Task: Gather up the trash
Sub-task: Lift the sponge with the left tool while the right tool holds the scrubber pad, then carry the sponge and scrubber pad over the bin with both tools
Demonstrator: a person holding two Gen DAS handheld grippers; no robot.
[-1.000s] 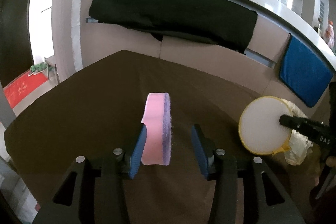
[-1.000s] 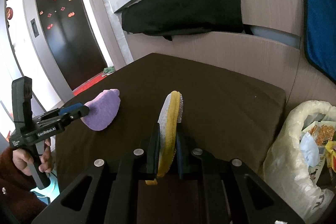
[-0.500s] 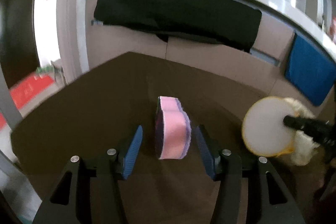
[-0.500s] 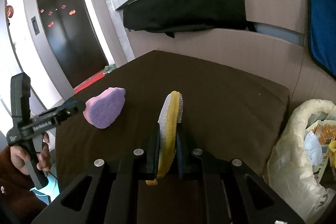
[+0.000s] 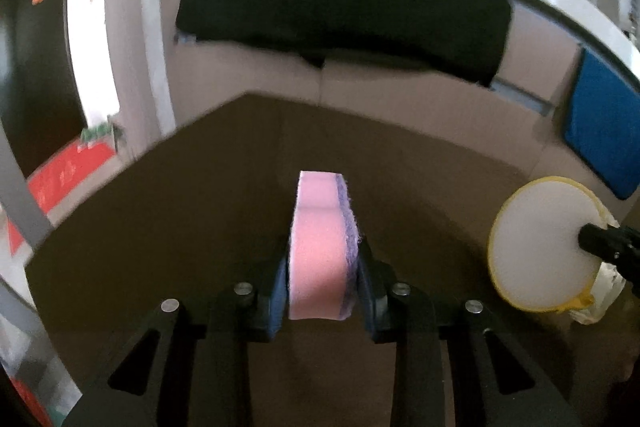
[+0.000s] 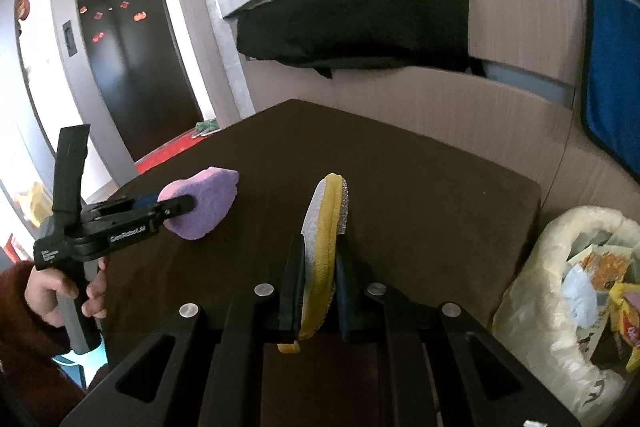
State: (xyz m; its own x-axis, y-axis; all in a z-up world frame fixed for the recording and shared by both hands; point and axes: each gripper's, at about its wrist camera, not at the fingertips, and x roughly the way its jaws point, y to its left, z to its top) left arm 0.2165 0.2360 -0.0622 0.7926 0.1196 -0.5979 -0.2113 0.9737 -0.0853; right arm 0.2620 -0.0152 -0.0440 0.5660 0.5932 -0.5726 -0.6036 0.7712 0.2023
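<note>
Lower centre of the left wrist view: left gripper [image 5: 322, 277] closing, pads touching both faces of a pink-and-purple sponge [image 5: 320, 247] above the brown table [image 5: 160, 227]. Right gripper [image 6: 320, 275] clamped on a yellow round sponge [image 6: 324, 247]. Lower right: trash bag [image 6: 560, 307], full.

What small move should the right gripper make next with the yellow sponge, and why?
Probably swing the right gripper rightward over the trash bag and release. Its jaws are already clamped on the yellow sponge, and the bag gapes open just right of the table. The left gripper's jaws are closing on the pink sponge.
</note>
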